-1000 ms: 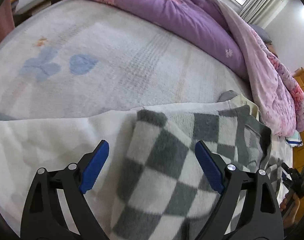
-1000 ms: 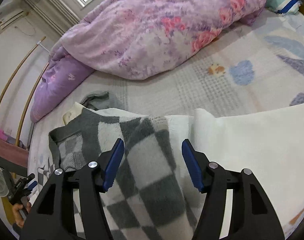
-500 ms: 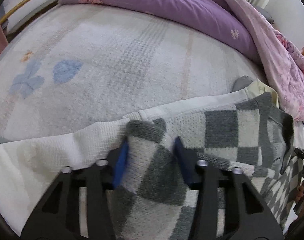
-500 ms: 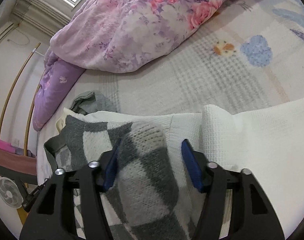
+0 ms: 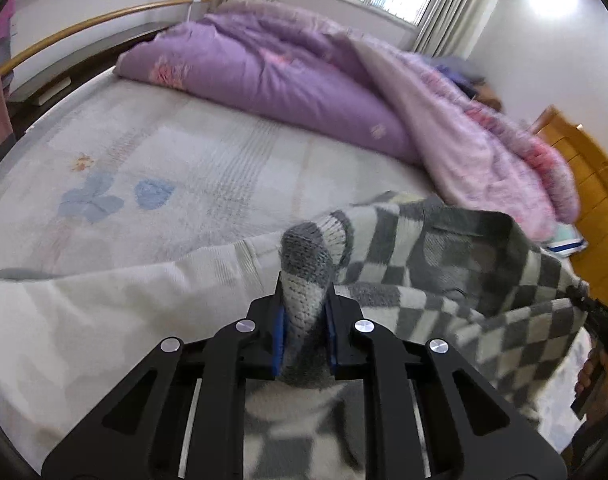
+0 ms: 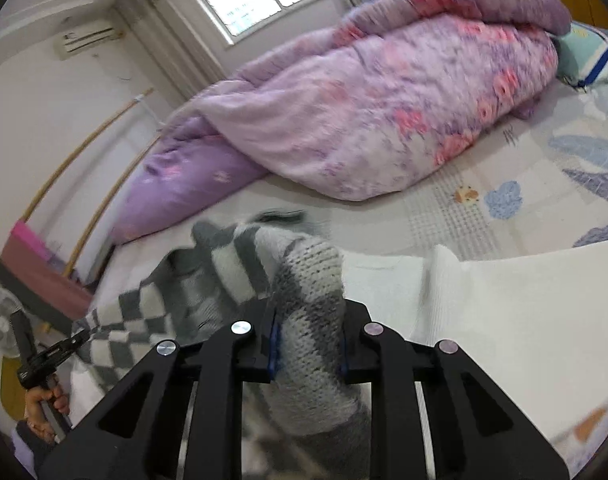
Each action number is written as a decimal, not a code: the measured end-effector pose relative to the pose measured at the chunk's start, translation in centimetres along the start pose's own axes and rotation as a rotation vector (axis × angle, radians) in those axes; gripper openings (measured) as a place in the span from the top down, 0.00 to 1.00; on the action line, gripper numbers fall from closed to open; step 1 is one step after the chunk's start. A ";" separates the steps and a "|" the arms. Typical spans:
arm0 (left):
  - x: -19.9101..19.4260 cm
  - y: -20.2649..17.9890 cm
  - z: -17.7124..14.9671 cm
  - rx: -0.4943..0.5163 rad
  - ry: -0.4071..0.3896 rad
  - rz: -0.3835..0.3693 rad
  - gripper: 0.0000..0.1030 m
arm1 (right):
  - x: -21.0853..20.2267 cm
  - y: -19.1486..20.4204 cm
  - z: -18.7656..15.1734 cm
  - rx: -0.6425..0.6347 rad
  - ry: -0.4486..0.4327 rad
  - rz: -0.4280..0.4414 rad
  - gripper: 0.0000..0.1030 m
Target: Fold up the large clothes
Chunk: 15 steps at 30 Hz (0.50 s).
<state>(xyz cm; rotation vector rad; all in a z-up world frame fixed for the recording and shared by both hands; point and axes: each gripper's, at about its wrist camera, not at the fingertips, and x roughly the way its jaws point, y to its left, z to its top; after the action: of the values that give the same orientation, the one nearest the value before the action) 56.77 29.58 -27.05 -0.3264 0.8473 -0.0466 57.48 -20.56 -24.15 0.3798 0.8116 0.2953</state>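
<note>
A grey-and-white checked knit sweater (image 5: pixel 444 256) lies on the bed over a white knit cloth (image 5: pixel 103 300). My left gripper (image 5: pixel 304 332) is shut on a bunched edge of the sweater and holds it lifted above the bed. My right gripper (image 6: pixel 308 344) is shut on another bunched edge of the same sweater (image 6: pixel 223 268), also lifted. The sweater hangs stretched between the two grippers. The white cloth (image 6: pixel 524 300) shows to the right in the right wrist view.
A purple and pink floral quilt (image 5: pixel 304 80) is heaped along the far side of the bed (image 5: pixel 183 160); it also shows in the right wrist view (image 6: pixel 384 100). A wooden headboard (image 5: pixel 584 184) stands at right. A fan (image 6: pixel 3 328) stands beside the bed.
Both grippers have closed on the sweater's edge and lifted it up off the bed. The views now tilt up toward the window and quilt.
</note>
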 end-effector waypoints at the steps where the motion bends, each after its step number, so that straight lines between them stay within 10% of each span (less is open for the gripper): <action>1: -1.4 -0.2 -0.6 -0.002 -0.013 -0.008 0.86 | -2.0 0.7 -0.7 -0.023 -0.011 0.008 0.82; 15: -16.9 3.0 -17.2 -0.077 -0.018 -0.073 0.85 | -19.6 -0.7 -15.8 -0.029 -0.037 0.044 0.79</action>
<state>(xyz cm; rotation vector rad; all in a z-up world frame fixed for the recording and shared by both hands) 32.47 30.74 -26.26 -0.4293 0.8208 -0.0793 32.90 -25.53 -21.71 0.3753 0.7631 0.3398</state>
